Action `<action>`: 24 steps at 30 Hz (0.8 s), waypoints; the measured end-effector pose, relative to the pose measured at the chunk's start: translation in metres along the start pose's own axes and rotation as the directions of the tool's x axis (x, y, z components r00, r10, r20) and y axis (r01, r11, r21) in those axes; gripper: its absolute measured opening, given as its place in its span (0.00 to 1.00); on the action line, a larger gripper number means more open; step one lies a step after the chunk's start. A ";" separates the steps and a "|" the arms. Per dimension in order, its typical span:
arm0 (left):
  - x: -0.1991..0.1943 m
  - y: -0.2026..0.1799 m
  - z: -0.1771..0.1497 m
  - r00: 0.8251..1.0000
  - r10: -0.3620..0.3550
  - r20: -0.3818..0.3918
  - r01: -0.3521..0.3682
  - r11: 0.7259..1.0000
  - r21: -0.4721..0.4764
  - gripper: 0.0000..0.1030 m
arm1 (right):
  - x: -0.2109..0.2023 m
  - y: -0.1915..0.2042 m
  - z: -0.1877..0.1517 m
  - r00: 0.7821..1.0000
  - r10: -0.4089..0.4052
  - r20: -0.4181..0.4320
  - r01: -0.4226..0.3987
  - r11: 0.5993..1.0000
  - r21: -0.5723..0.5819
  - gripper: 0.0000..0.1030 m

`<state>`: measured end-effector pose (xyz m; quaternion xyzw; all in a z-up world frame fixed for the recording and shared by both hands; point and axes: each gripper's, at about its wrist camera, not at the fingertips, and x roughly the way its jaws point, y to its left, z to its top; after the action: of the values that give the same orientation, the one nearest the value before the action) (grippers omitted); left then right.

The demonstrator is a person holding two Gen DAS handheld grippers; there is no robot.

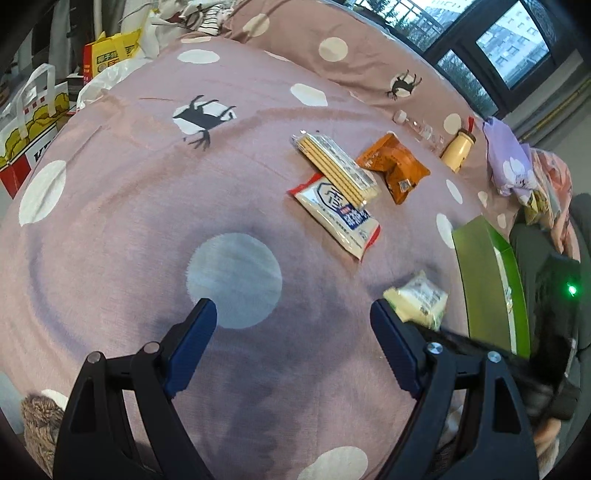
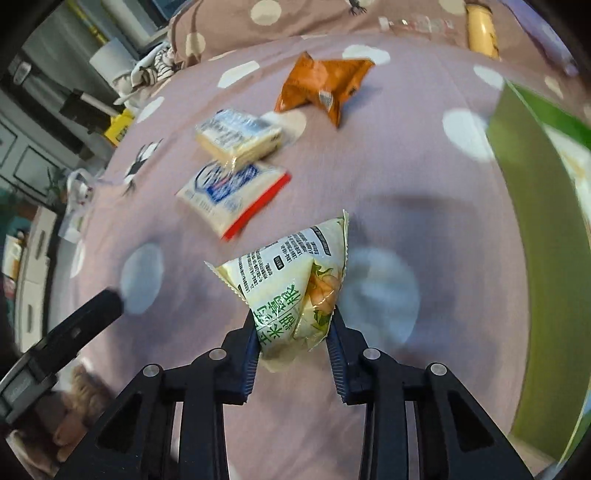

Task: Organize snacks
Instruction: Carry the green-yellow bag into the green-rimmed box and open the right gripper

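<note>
My right claw (image 2: 293, 325) is clenched on a pale green-and-cream snack packet (image 2: 291, 280), its pads pinching the packet's lower end. The packet sticks out ahead of my fingers, long axis running away from me and leaning a little to the right, its crimped top corner pointing up and away toward the orange packet (image 2: 325, 86). It hangs clear of the pink spotted bedspread (image 2: 406, 155), a soft shadow lying on the cloth under it.

Taking that held packet as my mark: beyond it and to the left lies a white packet with blue print and a red end (image 2: 231, 194), flat on the bedspread, its long axis slanting from near right to far left. Just past that one, overlapping its far edge, sits a clear pack of pale biscuit sticks (image 2: 240, 134). The orange packet lies farther off still, crumpled, with one corner pointing back my way. To the right of the held packet stands the wall of a green box (image 2: 535, 236), close by. At the far edge, past the orange packet, a cream-coloured bottle (image 2: 480, 29) lies on the cloth.

My left claw (image 1: 293, 317) hangs released, jaws wide apart with nothing between them, hovering over a white spot of the bedspread to the left of the held packet.
</note>
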<state>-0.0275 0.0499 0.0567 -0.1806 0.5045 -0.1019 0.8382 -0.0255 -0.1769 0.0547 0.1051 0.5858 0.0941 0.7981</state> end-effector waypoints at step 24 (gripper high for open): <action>0.048 -0.082 -0.032 0.976 -0.108 -0.191 0.125 0.989 0.080 0.63 | -0.006 -0.042 0.010 0.970 0.218 0.104 -0.229 0.968 0.101 0.64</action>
<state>-0.0322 -0.0488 0.0372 -0.1612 0.5639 -0.1904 0.7873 -0.0169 -0.2200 0.0515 0.2193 0.5370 0.1455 0.8015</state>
